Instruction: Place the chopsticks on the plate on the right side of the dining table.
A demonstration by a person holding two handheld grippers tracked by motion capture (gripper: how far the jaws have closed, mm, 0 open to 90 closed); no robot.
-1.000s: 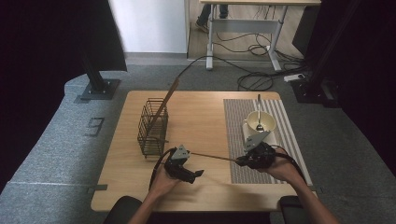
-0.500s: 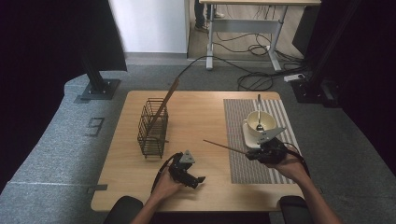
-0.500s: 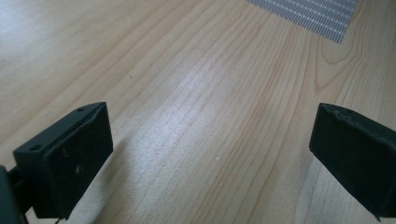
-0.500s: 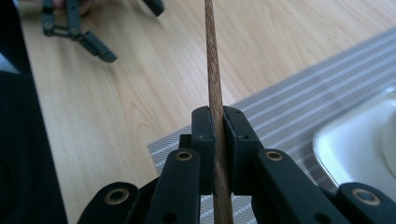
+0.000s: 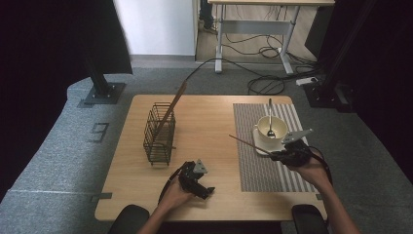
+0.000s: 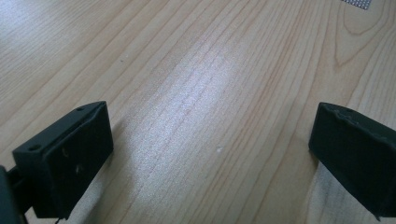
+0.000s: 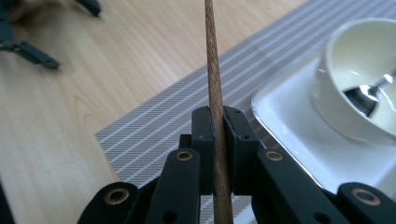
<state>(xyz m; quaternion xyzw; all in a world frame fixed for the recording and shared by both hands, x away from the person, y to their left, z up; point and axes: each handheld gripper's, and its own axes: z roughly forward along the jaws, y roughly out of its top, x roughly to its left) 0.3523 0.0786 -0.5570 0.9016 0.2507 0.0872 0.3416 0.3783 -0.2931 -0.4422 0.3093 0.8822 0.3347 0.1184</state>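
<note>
Two thin brown wooden chopsticks are in sight: one chopstick [image 7: 215, 107] is clamped between the clenched jaws of the right gripper [image 7: 217, 140], poking out over the grey striped woven placemat [image 5: 258, 165]; the other stick [image 5: 171, 105] leans in the single dark wire basket [image 5: 159, 134]. One white bowl [image 5: 271, 127] holds one metal spoon [image 5: 270, 119], partly cropped in the right gripper view. The left gripper [image 6: 210, 154] rests released above bare wooden table [image 6: 196, 74].
</note>
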